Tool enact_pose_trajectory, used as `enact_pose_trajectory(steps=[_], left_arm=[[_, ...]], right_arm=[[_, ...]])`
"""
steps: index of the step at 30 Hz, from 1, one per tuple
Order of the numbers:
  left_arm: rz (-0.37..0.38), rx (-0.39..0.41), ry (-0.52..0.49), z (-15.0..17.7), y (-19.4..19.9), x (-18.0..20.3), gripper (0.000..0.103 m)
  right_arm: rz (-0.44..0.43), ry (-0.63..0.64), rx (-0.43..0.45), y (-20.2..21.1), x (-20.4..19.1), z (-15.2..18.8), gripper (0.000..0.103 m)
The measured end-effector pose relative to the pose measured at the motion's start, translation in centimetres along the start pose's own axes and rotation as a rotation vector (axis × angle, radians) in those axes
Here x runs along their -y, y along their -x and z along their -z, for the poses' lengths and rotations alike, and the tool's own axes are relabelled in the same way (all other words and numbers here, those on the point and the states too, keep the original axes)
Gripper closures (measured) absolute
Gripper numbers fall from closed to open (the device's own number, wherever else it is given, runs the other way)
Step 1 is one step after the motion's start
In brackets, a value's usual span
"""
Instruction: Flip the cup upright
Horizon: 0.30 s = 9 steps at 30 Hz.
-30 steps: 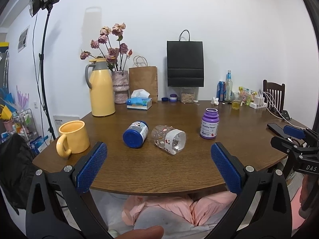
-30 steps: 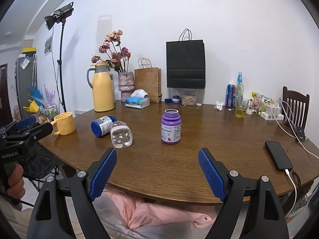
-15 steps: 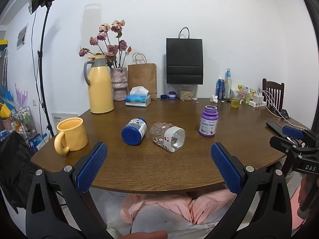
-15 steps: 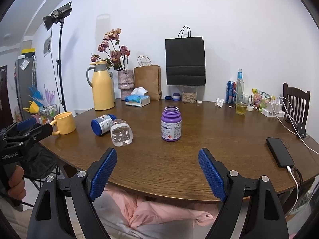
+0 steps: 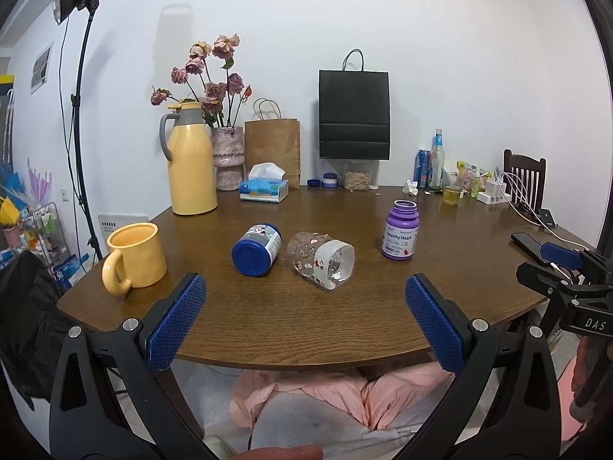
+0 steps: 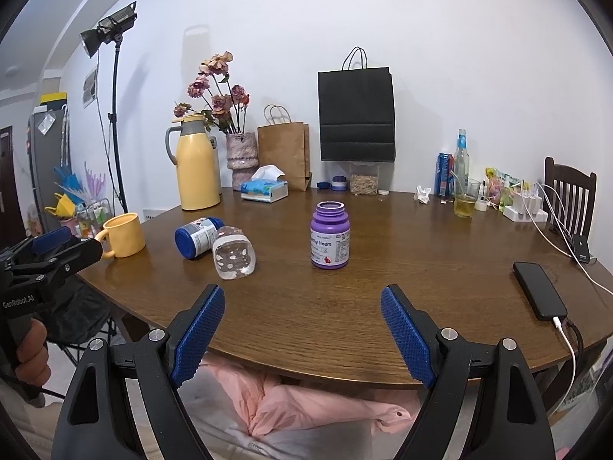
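Nothing done yet. Clear cup (image 5: 321, 260) lies on its side mid-table (image 5: 268, 326), touching a toppled blue-lidded jar (image 5: 256, 249). Left gripper (image 5: 302, 320) and right gripper (image 6: 302, 329) both gape wide, empty, hovering off the near edge. Approach, grasp, flip all remain.
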State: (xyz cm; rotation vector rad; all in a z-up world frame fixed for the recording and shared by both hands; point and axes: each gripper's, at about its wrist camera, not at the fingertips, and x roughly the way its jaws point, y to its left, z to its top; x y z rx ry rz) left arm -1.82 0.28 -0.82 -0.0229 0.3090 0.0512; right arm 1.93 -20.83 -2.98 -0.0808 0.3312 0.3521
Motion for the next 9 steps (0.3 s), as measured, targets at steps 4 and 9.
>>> enact_pose_trajectory(steps=[4,9], left_arm=[[-0.001,-0.001,-0.002,0.04,0.01,-0.03,0.000],[0.007,0.000,0.006,0.09,-0.02,-0.04,0.000]], right_arm=[[0.001,-0.004,-0.001,-0.05,0.07,-0.06,0.015],[0.006,-0.001,0.003,-0.05,0.00,0.00,0.015]])
